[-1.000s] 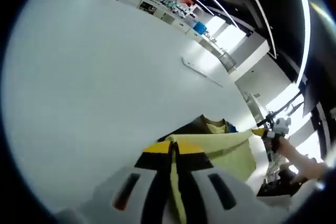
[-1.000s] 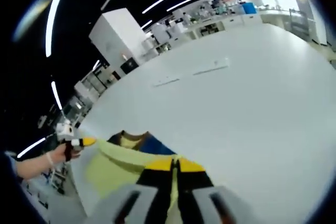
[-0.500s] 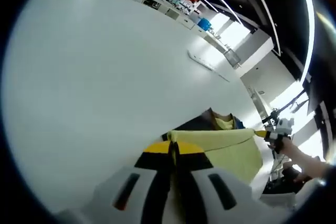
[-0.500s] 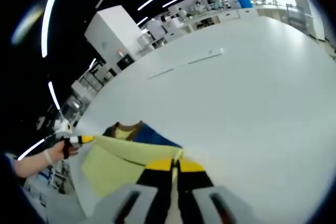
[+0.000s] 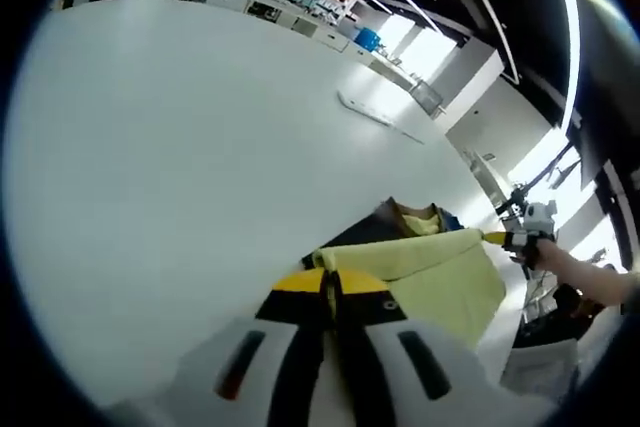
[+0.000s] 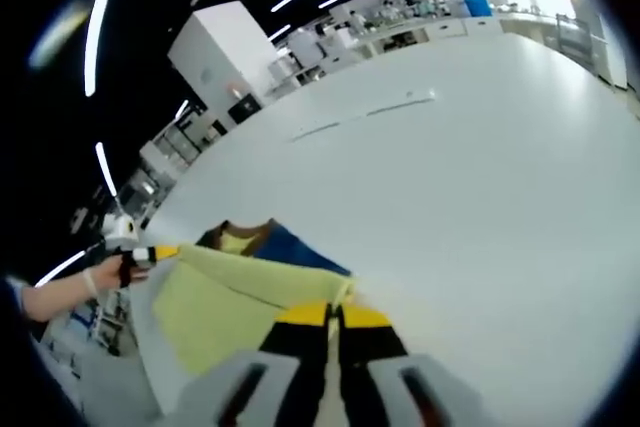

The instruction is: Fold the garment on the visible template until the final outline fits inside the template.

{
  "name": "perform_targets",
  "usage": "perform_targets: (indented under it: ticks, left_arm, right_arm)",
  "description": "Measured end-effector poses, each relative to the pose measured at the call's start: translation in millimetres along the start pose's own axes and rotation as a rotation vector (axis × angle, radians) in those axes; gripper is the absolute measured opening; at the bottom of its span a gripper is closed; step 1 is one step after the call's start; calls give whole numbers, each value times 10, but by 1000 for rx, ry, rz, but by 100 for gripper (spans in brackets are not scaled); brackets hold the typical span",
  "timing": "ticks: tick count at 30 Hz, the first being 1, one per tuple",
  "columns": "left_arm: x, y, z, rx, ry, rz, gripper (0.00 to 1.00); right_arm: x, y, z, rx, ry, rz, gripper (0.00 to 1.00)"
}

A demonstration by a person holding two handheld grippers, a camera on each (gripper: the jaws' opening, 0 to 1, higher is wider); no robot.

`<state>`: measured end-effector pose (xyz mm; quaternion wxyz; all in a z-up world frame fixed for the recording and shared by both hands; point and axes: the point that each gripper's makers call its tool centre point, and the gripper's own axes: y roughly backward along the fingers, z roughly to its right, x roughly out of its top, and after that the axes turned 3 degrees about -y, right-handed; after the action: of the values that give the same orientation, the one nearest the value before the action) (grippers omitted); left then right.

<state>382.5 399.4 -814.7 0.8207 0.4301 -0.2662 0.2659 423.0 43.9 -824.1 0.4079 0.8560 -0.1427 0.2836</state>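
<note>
A pale yellow garment (image 5: 440, 282) with a dark blue and brown collar part (image 5: 405, 219) hangs stretched over the white table (image 5: 180, 147). My left gripper (image 5: 330, 282) is shut on one end of its upper edge. My right gripper (image 5: 497, 238) comes in from the right, held by a hand, and pinches the other end of that edge. In the right gripper view, my right gripper (image 6: 335, 312) is shut on the yellow garment (image 6: 215, 302), whose blue part (image 6: 290, 247) lies behind. The left gripper (image 6: 160, 252) holds the far corner at the left.
Pale strips (image 5: 375, 117) lie flat on the table further back, also seen as two strips (image 6: 400, 105) in the right gripper view. Shelves, white cabinets (image 6: 225, 57) and lab benches stand beyond the table's far edge. A person's forearm (image 6: 60, 292) reaches in at the left.
Both views have shifted slightly with the hands. The garment stays stretched between the two shut grippers, its upper edge a little more level than before.
</note>
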Motion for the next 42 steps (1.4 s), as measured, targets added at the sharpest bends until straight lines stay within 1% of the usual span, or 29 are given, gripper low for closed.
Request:
perform_targets:
  ticks: [1,2,5,6,8,9,10,11,12,13,15,16,17,18,20,22,23,24,25,26,27,28,29,31,34,36,41,42]
  left_arm:
    - [-9,1,2,-1,4,-8,1]
    - [-10,15,32,-15,-16,-9,3]
    - [13,46,82,-25,-66,1,17]
    - [29,55,101,-35,-92,8,21]
    - [54,56,83,-39,-128,8,28]
    - [63,62,96,-44,-145,11,33]
    - [90,56,96,-56,-169,17,38]
    - [96,61,131,-74,-186,18,44]
    - [97,64,154,-85,-198,17,51]
    - [103,60,182,-108,-229,19,58]
    - [99,59,191,-110,-268,12,72]
    - [103,62,233,-134,-313,18,78]
    - [97,61,222,-133,-314,12,83]
    - [101,59,227,-141,-322,13,86]
    - [86,60,248,-160,-334,8,91]
    - [50,69,283,-179,-360,-4,96]
    - [37,72,295,-179,-368,-7,99]
    - [1,84,312,-180,-398,-23,98]
    - [-9,92,343,-180,-416,-21,99]
    - [-45,108,434,-187,-430,-21,99]
    - [-67,119,446,-190,-431,-33,99]
    - [-68,129,464,-198,-431,-30,99]
    - [-70,137,470,-201,-430,-29,99]
    - [-79,166,516,-209,-429,-26,99]
    - [-93,176,547,-220,-431,-30,99]
    - [-168,208,627,-233,-428,-34,98]
    - [-277,217,680,-256,-426,-54,96]
    - [-300,217,681,-261,-425,-58,96]
  right_arm:
    - [4,5,-3,3,9,-1,0]
    - [17,18,1,3,21,4,0]
    - [40,37,-4,17,51,12,10]
    - [49,48,-9,18,75,15,13]
    - [61,64,-15,18,123,21,21]
    - [60,70,-18,15,138,24,25]
    - [60,79,-23,17,166,26,32]
    - [55,84,-31,21,163,27,38]
    - [55,90,-39,27,162,31,43]
    - [49,101,-58,36,171,34,48]
    - [72,87,-42,41,191,33,53]
    - [66,94,-45,45,202,33,57]
    - [60,102,-51,47,214,34,61]
    - [59,104,-59,53,237,37,65]
    - [38,100,-73,64,250,27,76]
    - [-1,106,-115,84,234,21,87]
    - [-26,116,-118,78,247,14,89]
    - [-26,122,-82,54,286,13,90]
    - [-21,129,-67,34,325,20,90]
    - [-53,133,-102,42,308,15,91]
    - [-65,136,-113,47,302,12,91]
    - [-65,138,-126,57,282,11,91]
    - [-57,139,-131,61,282,14,91]
    - [-59,151,-205,77,295,20,91]
    - [-71,153,-305,112,284,25,91]
    - [-101,151,-364,124,292,21,89]
    - [-163,160,-458,153,300,12,88]
    - [-198,165,-499,158,307,9,88]
